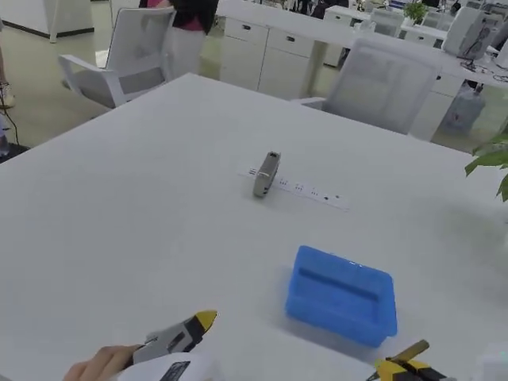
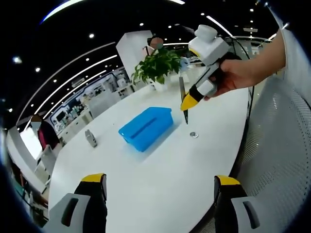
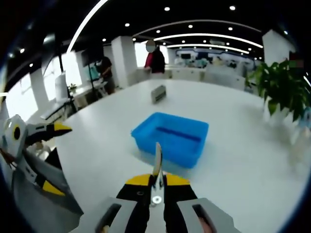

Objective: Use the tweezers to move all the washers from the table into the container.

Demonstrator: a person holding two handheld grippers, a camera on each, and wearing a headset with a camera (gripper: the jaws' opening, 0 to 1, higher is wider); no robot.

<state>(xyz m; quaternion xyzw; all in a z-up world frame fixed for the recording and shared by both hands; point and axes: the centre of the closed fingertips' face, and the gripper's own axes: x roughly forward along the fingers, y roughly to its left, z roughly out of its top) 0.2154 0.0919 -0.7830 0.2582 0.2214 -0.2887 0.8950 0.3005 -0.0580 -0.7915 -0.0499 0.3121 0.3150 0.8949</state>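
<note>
- Head view: the blue container sits on the white table toward my near edge, and a small metal block stands further in, around the middle. The left gripper pokes in over the near edge with my hand behind it. The right gripper is off to the other side of the container, with the tweezers sticking out of it.
- Left gripper view: its jaws are spread wide and hold nothing. Across from it the right gripper hangs over the table with the tweezers pointing down. One washer lies on the table just beside their tip, between the container and the table's edge. Can't tell if the tip touches the table. A plant stands at the far end.
- Right gripper view: jaws clamped on the tweezers, which point at the container. The left gripper sits off to the side.
</note>
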